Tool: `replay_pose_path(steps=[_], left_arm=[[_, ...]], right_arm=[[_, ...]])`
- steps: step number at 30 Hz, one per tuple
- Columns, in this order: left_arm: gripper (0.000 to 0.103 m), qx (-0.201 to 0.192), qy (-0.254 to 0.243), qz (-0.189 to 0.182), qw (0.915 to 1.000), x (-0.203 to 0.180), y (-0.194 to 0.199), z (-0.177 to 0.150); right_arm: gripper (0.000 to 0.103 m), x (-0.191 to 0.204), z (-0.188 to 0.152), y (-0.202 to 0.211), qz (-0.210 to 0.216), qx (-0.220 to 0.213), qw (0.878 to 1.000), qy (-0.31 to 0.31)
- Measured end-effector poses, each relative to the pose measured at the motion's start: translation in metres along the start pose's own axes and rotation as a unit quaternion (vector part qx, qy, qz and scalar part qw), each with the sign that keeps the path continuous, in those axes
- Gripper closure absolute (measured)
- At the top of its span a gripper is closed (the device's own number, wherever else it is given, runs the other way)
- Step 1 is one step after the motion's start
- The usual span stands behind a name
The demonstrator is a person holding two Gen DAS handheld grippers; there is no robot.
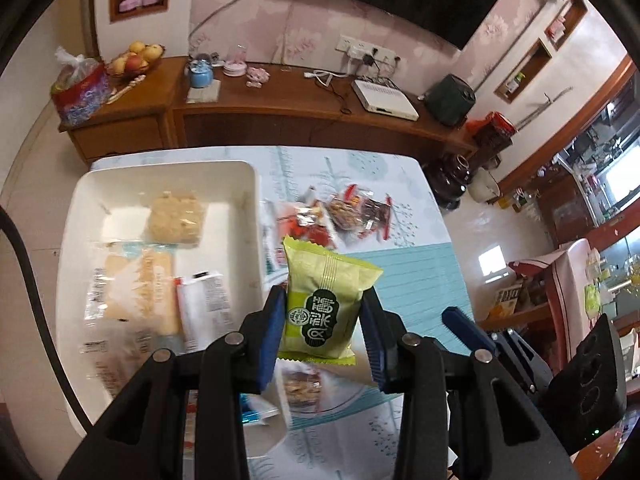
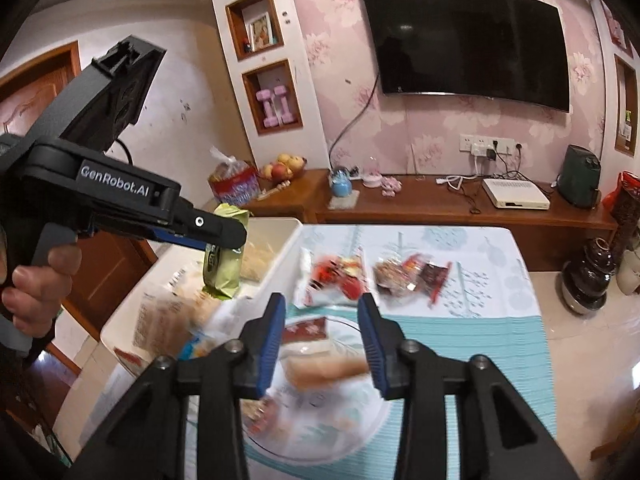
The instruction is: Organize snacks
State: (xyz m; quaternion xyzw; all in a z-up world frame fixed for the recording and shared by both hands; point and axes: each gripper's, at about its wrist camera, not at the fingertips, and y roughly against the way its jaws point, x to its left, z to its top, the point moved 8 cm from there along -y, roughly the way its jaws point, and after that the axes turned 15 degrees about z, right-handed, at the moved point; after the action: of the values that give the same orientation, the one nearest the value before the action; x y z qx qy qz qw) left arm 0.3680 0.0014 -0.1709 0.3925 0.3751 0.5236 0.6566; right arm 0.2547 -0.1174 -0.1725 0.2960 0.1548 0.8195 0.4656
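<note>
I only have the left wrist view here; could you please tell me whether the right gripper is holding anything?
Observer: No. The right gripper has its jaws apart, with nothing clamped between them.
Operator: Thank you. What lies under it?
Observer: A tan wrapped snack, blurred, lies on the glass plate directly below the jaws.
Operator: And is my green packet over the tray?
Observer: Seen from the side, the green packet in the left gripper hangs above the inside of the white tray, clear of its wall.
</note>
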Motion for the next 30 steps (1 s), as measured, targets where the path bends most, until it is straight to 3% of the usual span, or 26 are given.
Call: replay_pose_path(steps=[6, 12, 20, 23, 24, 30], left_arm=[[0.067, -0.004, 0.036, 0.01, 0.9993, 0.053, 0.004, -0.009], [0.067, 0.004, 0.072, 0.025, 0.997, 0.099, -0.006, -0.025], [0.066, 0.032, 0.093, 0.047, 0.9941, 0.124, -0.023, -0.056], [0.06, 0.034, 0.099, 0.047, 0.9934, 0.125, -0.024, -0.063], [0.053, 0.032, 0.101, 0.046, 0.9933, 0.125, -0.023, -0.065], [0.036, -0.016, 0.112, 0.034, 0.993, 0.122, -0.003, -0.071]], right_arm=[[0.072, 0.026, -0.005, -0.027, 0.008, 0.031, 0.999, 0.02], [0.072, 0.032, -0.021, -0.041, -0.014, 0.068, 0.997, 0.023], [0.072, 0.024, -0.036, -0.041, -0.033, 0.096, 0.995, -0.004], [0.07, 0.02, -0.044, -0.037, -0.051, 0.115, 0.992, -0.011], [0.068, 0.019, -0.047, -0.036, -0.053, 0.119, 0.991, -0.014], [0.053, 0.013, -0.062, -0.026, -0.059, 0.141, 0.987, -0.045]])
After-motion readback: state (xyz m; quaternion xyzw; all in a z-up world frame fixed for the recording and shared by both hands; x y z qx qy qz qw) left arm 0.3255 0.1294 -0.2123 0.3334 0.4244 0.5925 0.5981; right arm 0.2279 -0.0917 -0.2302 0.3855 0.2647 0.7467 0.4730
